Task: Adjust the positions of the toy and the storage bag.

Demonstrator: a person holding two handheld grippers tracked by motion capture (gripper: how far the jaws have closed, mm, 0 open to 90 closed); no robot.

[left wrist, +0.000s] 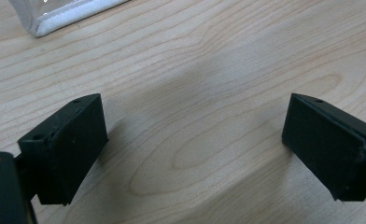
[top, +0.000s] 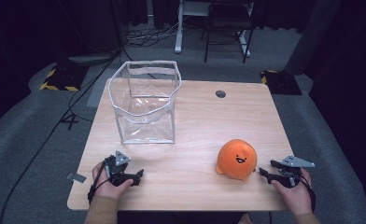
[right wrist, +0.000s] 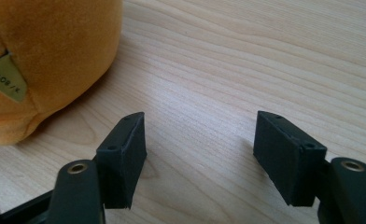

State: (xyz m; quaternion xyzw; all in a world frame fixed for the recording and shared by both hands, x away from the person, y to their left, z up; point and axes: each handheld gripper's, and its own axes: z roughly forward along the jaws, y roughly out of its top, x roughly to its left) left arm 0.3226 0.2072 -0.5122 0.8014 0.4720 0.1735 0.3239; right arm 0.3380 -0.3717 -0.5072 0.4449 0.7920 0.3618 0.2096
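Nearest us, the right gripper (right wrist: 200, 154) and left gripper (left wrist: 195, 144) gape wide, holding nothing. Its own view reveals a tag, lettering perhaps unreadable, on the round orange plush (right wrist: 45, 60) beside it.

The desk (top: 195, 126) is pale wood with a clear grain and a smooth, matt face. The bag (top: 146, 100) looks like clear, glossy plastic film edged in white cloth piping. The plush toy (top: 236, 159) is orange, soft, short-napped fabric with a sewn cloth tag. The tongs (right wrist: 200, 154) have matt black, plastic-looking jaws.
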